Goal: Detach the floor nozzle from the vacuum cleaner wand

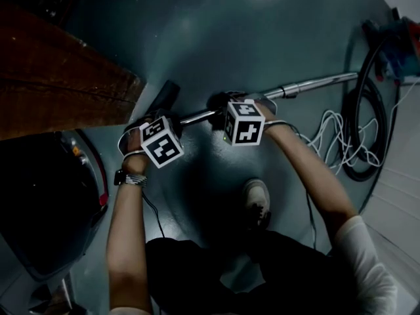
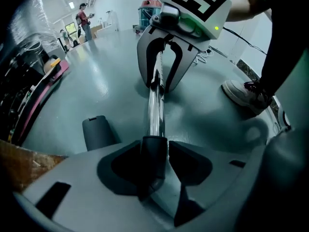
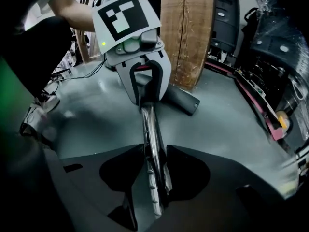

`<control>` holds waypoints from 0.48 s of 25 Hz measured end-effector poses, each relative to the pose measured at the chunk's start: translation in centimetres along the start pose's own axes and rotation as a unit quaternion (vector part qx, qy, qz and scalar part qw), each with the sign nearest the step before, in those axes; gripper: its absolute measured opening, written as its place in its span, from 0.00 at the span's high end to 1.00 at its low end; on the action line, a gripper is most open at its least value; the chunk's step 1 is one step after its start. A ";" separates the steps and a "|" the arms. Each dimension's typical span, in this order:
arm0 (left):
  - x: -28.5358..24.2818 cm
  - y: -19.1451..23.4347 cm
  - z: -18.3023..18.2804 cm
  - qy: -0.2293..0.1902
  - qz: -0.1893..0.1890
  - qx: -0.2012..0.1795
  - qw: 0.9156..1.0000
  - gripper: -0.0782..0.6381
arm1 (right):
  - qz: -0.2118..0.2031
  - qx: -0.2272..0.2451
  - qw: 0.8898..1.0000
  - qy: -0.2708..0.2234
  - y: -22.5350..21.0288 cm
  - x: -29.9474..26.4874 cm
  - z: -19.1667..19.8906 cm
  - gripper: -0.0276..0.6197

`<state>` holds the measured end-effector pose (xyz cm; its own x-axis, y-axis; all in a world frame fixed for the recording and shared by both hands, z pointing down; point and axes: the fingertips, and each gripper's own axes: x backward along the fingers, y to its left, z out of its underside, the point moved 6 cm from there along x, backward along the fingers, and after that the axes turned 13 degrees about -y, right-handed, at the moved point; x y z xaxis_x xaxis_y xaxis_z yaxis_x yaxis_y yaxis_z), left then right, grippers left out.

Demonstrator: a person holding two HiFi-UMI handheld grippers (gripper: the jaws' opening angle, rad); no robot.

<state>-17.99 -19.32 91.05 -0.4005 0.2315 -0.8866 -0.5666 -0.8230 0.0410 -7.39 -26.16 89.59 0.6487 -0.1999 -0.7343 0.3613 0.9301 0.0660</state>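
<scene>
Wand point(image 1: 315, 83): lay on floor point(image 1: 262, 38). My left gripper point(image 2: 157, 154) and right gripper point(image 3: 153, 166) straddled it, jaws wide, clamping nothing. Dark nozzle piece point(image 2: 99, 132) beside, apparently already detached.

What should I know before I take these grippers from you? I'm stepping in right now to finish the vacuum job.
Left claw: open, astride the black collar at the wand's end, not clamped.
Right claw: open, astride the chrome wand further along.
The wand lies across the floor. A dark grey piece, likely the floor nozzle, lies beside the left claw; its joint is hidden.
Done: both claws set over the wand; nothing visibly separated.
Left: close both claws, then pull nozzle and wand apart.
</scene>
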 end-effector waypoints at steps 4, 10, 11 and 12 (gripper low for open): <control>-0.4 0.1 0.4 0.033 0.003 -0.024 0.999 0.63 | -0.014 0.024 0.999 0.024 0.0 -0.8 0.5 0.70; -0.9 0.1 0.6 0.064 0.002 -0.038 0.997 0.63 | -0.014 0.023 0.999 0.032 -0.1 -1.5 1.6 0.68; -1.0 0.0 0.6 0.073 0.001 -0.042 0.996 0.63 | -0.013 0.020 0.999 0.028 -0.1 -1.5 1.7 0.68; -1.1 0.0 0.6 0.080 0.000 -0.045 0.996 0.63 | -0.013 0.019 0.999 0.025 -0.1 -1.5 1.8 0.68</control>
<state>-17.97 -19.26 92.32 -0.2768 0.1515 -0.9489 -0.4967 -0.8679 0.0064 -7.16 -26.54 91.87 0.6048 -0.2081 -0.7687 0.4039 0.9121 0.0709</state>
